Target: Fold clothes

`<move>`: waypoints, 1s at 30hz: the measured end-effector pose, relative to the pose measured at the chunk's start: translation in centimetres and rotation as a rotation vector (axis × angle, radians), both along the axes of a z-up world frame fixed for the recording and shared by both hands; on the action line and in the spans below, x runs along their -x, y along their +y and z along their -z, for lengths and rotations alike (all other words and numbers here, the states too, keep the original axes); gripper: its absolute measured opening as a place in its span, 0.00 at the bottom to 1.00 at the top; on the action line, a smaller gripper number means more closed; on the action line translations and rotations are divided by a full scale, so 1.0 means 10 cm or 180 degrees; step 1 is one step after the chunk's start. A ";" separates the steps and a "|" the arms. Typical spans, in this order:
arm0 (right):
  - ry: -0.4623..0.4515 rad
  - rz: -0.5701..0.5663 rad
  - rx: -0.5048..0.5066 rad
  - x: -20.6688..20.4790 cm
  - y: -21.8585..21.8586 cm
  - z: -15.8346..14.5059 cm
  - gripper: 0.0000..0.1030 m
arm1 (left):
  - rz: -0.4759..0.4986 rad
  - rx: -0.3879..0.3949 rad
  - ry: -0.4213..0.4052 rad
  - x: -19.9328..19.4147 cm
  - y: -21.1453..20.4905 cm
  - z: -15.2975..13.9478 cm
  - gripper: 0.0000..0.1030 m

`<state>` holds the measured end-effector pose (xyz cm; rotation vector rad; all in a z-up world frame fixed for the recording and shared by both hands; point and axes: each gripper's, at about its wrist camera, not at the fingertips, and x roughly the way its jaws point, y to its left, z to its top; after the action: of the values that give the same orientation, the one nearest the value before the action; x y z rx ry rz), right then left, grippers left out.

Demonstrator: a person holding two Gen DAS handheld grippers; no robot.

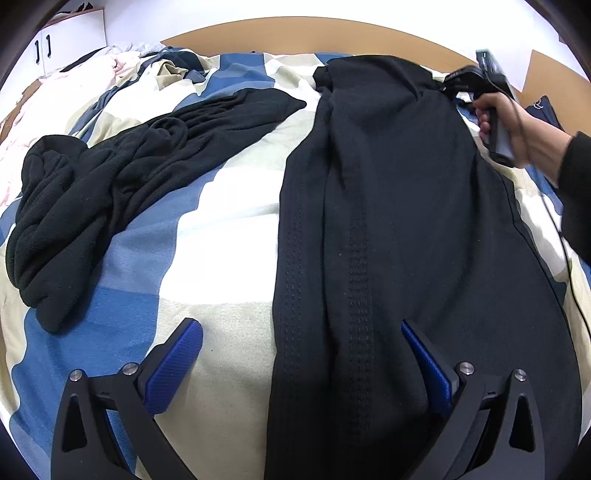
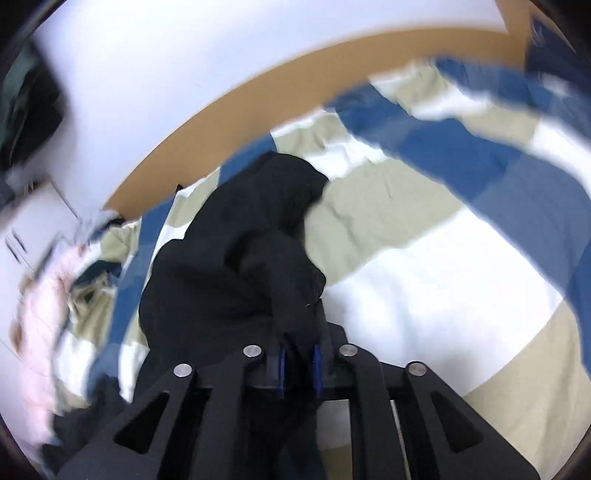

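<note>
A long black garment (image 1: 406, 221) lies stretched lengthwise over the checked bedspread (image 1: 229, 229). My left gripper (image 1: 303, 343) hovers open above its near end, blue pads (image 1: 177, 365) spread wide, the right pad over the cloth and the left over the bedspread. At the far end a hand holds my right gripper (image 1: 448, 86) against the garment's top edge. In the blurred right wrist view that gripper (image 2: 299, 363) is shut on a bunched fold of the black garment (image 2: 236, 258), cloth filling the narrow gap between its blue pads (image 2: 317, 365).
A second black garment (image 1: 103, 192) lies crumpled on the left of the bed. Pale and pink bedding (image 1: 85, 81) is heaped at the far left near a white cabinet (image 1: 66, 44). A wooden headboard (image 1: 332, 35) runs along the far side. A cable (image 1: 565, 254) trails at the right.
</note>
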<state>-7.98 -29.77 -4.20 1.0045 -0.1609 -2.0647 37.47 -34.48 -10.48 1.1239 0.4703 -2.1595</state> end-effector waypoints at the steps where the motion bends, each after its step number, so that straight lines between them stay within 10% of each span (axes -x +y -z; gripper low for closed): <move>1: -0.0031 -0.0064 0.0045 0.01 0.07 -0.01 0.22 | 0.0000 -0.0012 -0.0002 0.00 -0.01 0.00 1.00; 5: -0.0172 -0.0385 0.0428 -0.14 0.51 -0.09 0.63 | 0.0004 -0.0046 0.0003 0.02 -0.04 0.00 1.00; 9: -0.0447 -0.0996 0.0584 -1.12 1.33 -0.15 0.67 | 0.0027 -0.0108 -0.0006 0.01 -0.07 -0.02 1.00; 13: -0.0018 -0.1576 0.0605 -2.19 2.05 -0.21 0.85 | 0.0071 0.0007 -0.0077 0.00 0.04 -0.02 1.00; 19: 0.0303 -0.1563 0.0479 -2.66 2.65 -0.46 0.88 | 0.0103 -0.0052 -0.0023 -0.30 0.16 -0.04 1.00; 25: 0.0528 -0.1200 0.1184 -2.54 3.59 -0.98 1.00 | 0.0304 0.0002 0.0156 -0.66 0.43 -0.04 1.00; 30: -0.0040 -0.2227 0.0484 -2.81 3.17 -0.73 1.00 | 0.0585 -0.0119 0.0524 -0.91 0.63 -0.13 1.00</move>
<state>20.09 1.90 3.07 0.8263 0.0294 -1.3864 46.59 -28.21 -9.14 1.0493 0.4986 -2.4252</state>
